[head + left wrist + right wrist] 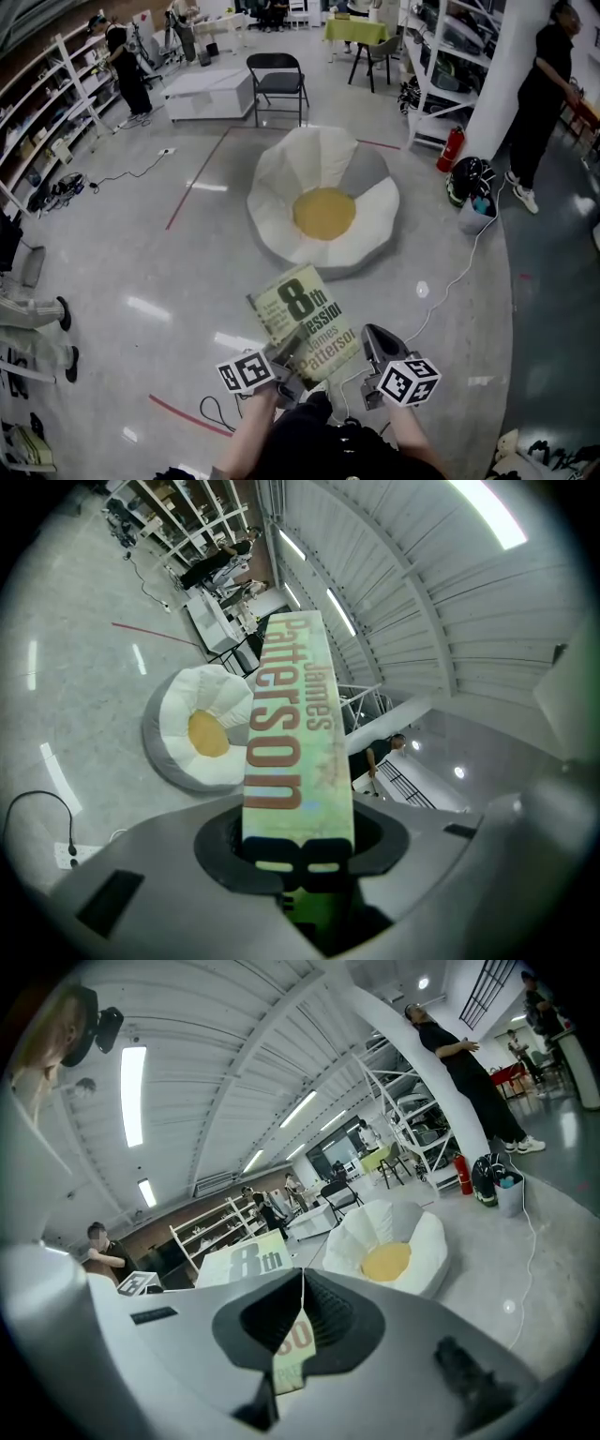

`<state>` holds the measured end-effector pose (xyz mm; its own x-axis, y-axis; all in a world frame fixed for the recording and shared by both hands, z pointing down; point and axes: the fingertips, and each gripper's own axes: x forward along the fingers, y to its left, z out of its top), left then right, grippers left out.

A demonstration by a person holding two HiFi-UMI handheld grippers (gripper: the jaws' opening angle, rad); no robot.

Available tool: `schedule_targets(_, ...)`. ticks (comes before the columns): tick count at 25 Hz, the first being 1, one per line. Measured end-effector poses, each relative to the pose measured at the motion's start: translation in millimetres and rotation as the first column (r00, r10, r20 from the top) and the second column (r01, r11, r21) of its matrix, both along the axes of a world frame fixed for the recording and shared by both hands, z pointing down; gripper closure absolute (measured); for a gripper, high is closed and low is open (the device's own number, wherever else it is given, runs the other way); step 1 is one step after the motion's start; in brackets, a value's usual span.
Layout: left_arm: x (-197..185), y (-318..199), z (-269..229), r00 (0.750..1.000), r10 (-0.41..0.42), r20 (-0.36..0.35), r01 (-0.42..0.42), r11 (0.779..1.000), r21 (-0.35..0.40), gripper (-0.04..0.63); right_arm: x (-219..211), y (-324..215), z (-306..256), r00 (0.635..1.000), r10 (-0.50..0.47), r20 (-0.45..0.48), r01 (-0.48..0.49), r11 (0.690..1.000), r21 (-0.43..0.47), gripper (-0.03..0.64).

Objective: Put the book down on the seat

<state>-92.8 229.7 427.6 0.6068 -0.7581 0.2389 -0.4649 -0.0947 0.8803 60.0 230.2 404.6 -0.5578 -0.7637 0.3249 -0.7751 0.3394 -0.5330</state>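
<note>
Head view: the book [305, 322] is up in the air on the near side of the seat [323, 208], a white petal-shaped floor cushion with a yellow middle. It is well apart from the seat, with bare floor between them. The left gripper [286, 361] has the book's lower edge, and the right gripper [373, 342] meets its lower right corner. Beyond the seat stands a black folding chair [277, 82]. A red fire extinguisher [451, 150] is off to the seat's right.

Left gripper view: the left gripper [298, 844] has its jaws partly apart and clamped on the book [295, 728] across its thickness. The spine faces the camera and rises straight out from the pads. The seat [199, 726] lies on the floor left of the spine, far below.

Right gripper view: the right gripper [302, 1309] has its jaws almost together, pinching a thin printed leaf of the book [246, 1262], seen edge-on. Whether it is cover or page I cannot tell. The seat [389, 1246] lies beyond the jaws, to their right.
</note>
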Motion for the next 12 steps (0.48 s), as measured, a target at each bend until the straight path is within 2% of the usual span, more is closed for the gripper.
schedule_targets(12,3,-45,9,1.000,0.013,-0.018,-0.014,0.999,-0.046,0.433,11,-53,10,1.000,0.026,-0.013,-0.027,0.999,-0.025,0.603)
